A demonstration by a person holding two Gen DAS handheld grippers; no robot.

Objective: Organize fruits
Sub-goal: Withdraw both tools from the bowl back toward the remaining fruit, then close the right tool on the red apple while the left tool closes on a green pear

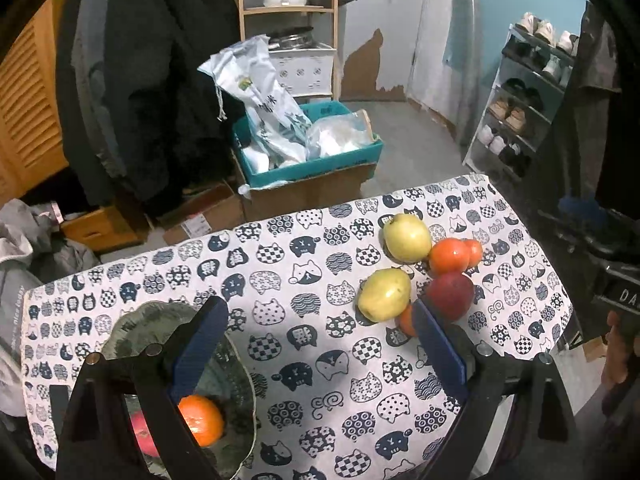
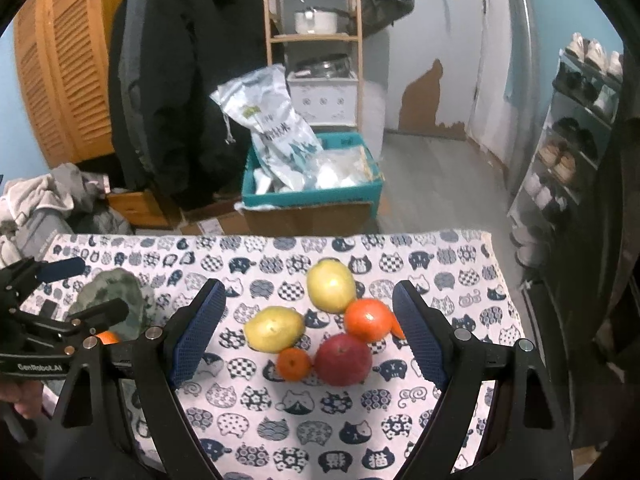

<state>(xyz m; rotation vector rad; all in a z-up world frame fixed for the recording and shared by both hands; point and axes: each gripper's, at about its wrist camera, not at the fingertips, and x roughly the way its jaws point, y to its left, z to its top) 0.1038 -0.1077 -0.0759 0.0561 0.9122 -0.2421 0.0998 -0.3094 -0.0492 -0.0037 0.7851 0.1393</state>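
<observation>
Fruit is sitting partly sorted: an orange (image 1: 201, 425) and something red are lying in the mottled green bowl (image 1: 240, 364), while two smooth yellow pears (image 2: 274, 328), a glossy red apple (image 2: 344, 359) and oranges are clustering on the cat-print bench (image 2: 280, 432). Left hand-held gripper (image 1: 320, 344) and right hand-held gripper (image 2: 308, 332) are hanging wide, empty.

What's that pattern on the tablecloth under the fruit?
The tablecloth is white, printed with navy cat faces filled with checks, flowers and waves. It shows best in the right wrist view.
</observation>
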